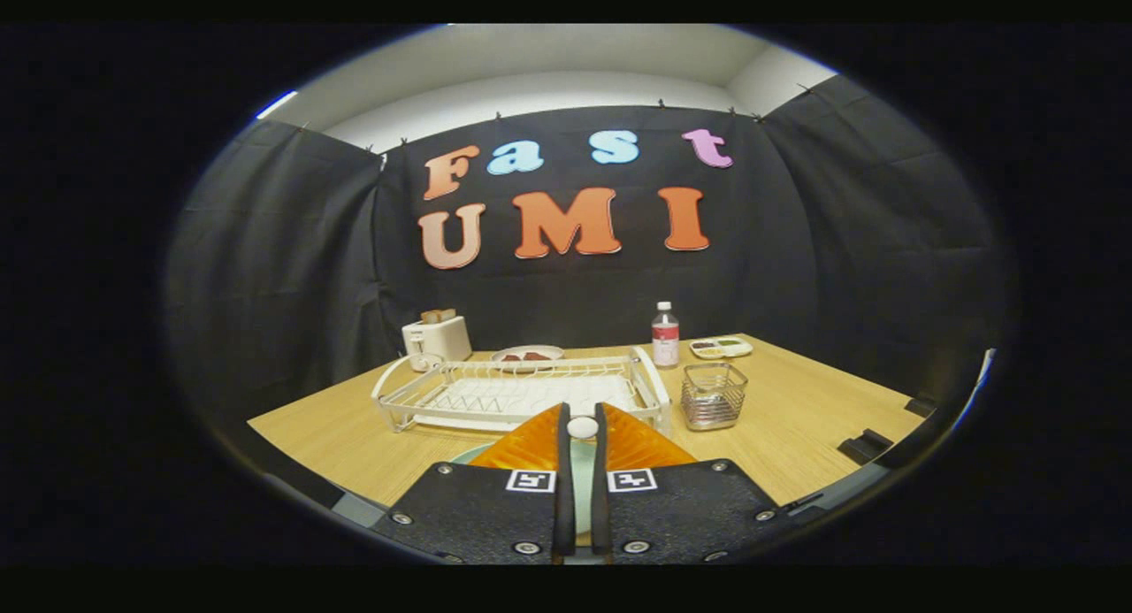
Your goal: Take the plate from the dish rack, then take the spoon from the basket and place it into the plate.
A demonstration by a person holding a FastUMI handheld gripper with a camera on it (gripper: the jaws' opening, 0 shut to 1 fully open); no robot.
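The gripper [581,423] clamps a white spoon [582,427] between its fingers above a pale green plate [581,480] on the table [796,427]. Beyond stand the empty rack [522,392] and wire basket [714,394].

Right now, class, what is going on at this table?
A handheld tool has its fingers nearly closed on a white spoon, held above a pale green plate on the wooden table. Just beyond stands the white dish rack, with no dishes in it, and the wire basket beside it.
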